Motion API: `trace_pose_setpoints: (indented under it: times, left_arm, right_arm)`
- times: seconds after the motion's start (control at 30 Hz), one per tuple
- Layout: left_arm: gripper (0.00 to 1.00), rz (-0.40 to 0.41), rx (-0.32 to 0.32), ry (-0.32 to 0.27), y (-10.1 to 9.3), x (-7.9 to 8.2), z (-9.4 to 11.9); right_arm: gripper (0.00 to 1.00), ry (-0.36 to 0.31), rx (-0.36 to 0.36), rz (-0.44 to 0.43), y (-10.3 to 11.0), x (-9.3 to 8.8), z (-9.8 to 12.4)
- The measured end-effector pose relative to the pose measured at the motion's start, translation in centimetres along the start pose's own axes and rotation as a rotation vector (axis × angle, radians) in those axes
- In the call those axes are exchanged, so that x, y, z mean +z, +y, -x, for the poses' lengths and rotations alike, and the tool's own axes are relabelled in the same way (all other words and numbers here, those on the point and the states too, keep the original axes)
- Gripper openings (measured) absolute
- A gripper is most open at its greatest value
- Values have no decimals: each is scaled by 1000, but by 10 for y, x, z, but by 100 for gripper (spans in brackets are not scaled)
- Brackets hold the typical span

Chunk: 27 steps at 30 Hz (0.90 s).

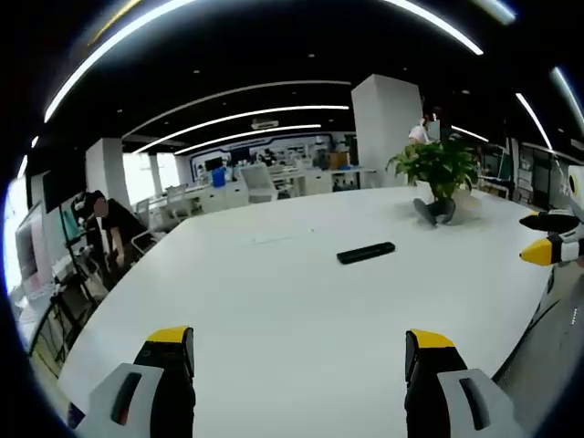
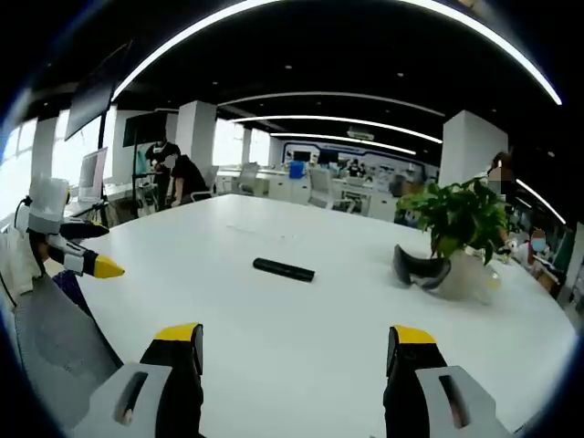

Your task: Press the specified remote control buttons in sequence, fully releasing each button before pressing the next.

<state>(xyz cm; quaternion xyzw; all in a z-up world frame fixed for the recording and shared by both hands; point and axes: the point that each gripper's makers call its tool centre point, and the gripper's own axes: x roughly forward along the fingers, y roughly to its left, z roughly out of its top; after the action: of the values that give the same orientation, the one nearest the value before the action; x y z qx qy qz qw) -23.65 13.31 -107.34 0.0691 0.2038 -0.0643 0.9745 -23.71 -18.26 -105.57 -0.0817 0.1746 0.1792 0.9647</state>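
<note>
Black, slim and rectangular, one remote control (image 1: 366,253) (image 2: 284,269) lies flat on the smooth white table (image 1: 274,301) (image 2: 301,319), near one leafy green potted plant (image 1: 440,173) (image 2: 459,228), while left gripper (image 1: 299,351) and right gripper (image 2: 297,351) stand wide apart, empty.

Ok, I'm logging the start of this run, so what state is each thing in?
Remote: lying flat on the table, untouched.
Left gripper: jaws open, empty, short of the remote.
Right gripper: jaws open, empty, short of the remote.
Plant: upright on the table.
Goggles: resting beside the plant.

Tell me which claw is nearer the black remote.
Right, narrowly. The remote lies ahead of the right claw, just left of centre; from the left claw it sits farther ahead and rightward.
</note>
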Motion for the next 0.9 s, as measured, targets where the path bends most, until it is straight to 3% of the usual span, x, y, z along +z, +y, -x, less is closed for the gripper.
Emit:
trace_pose_setpoints:
  times: [0.9]
  left_arm:
    - [100, 2, -9, -5, -2, 1, 0]
  right_arm:
    - [93, -25, 1, -21, 0, 5, 0]
